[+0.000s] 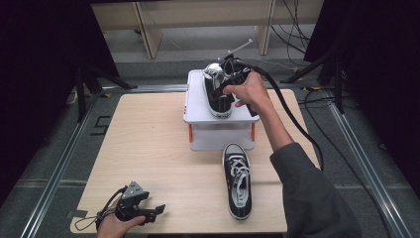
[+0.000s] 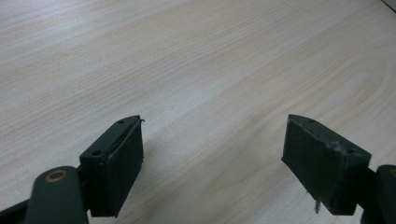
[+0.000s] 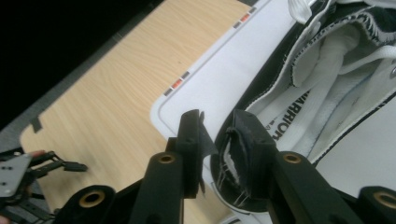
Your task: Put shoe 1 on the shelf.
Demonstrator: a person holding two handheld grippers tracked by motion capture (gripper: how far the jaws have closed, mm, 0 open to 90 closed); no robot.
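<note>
A black sneaker with white laces (image 1: 219, 101) lies on a white raised stand (image 1: 195, 106) at the back of the table. My right gripper (image 1: 219, 89) hangs over it, held by a hand reaching in from the right. In the right gripper view its jaws (image 3: 219, 140) stand a narrow gap apart at the rim of the sneaker (image 3: 327, 84); the white stand (image 3: 219, 79) shows through the gap and nothing is pinched. A second black sneaker (image 1: 237, 181) lies on the table in front of the stand. My left gripper (image 1: 159, 210) rests at the front left, its jaws (image 2: 212, 163) wide apart over bare wood.
The wooden table (image 1: 148, 139) has open surface to the left of the stand. The stand has orange legs. The left gripper (image 3: 56, 165) also shows far off in the right gripper view. Cables and wooden furniture legs lie on the floor beyond the table.
</note>
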